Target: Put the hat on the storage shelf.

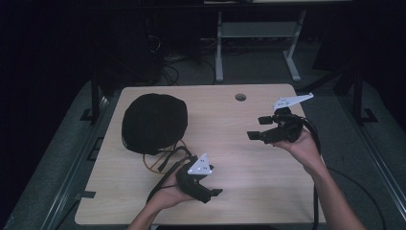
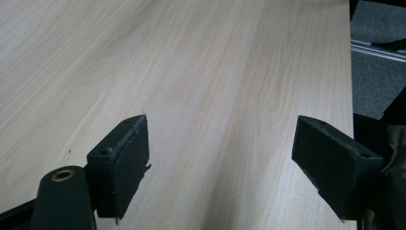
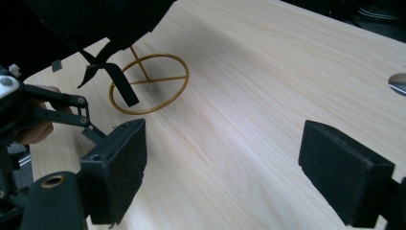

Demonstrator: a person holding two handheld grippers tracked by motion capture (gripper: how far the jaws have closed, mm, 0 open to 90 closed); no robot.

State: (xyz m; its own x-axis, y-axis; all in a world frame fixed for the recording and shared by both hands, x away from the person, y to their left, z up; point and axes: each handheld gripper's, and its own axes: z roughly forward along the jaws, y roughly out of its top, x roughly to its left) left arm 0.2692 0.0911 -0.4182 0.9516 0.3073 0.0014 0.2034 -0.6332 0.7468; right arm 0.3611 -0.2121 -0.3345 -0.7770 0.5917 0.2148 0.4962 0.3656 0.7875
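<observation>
A round black hat [image 1: 154,122] rests on a gold wire stand at the table's left. The stand's ring base [image 3: 148,84] lies flat on the wood, and a black strap [image 3: 115,81] hangs from the hat across it. My left gripper [image 1: 214,191] is near the front edge, right of the stand. It is open over bare wood, nothing between its pads [image 2: 124,158]. My right gripper [image 1: 258,128] hovers at the right side and points left toward the hat. It is open and empty, its pads [image 3: 119,167] wide apart. The left gripper's linkage [image 3: 57,108] appears in the right gripper view.
The light wooden table [image 1: 239,158] has a round cable hole [image 1: 240,97] near its far edge. Cables trail from both grippers off the front. A desk frame [image 1: 258,43] and dark equipment stand on the floor beyond the table.
</observation>
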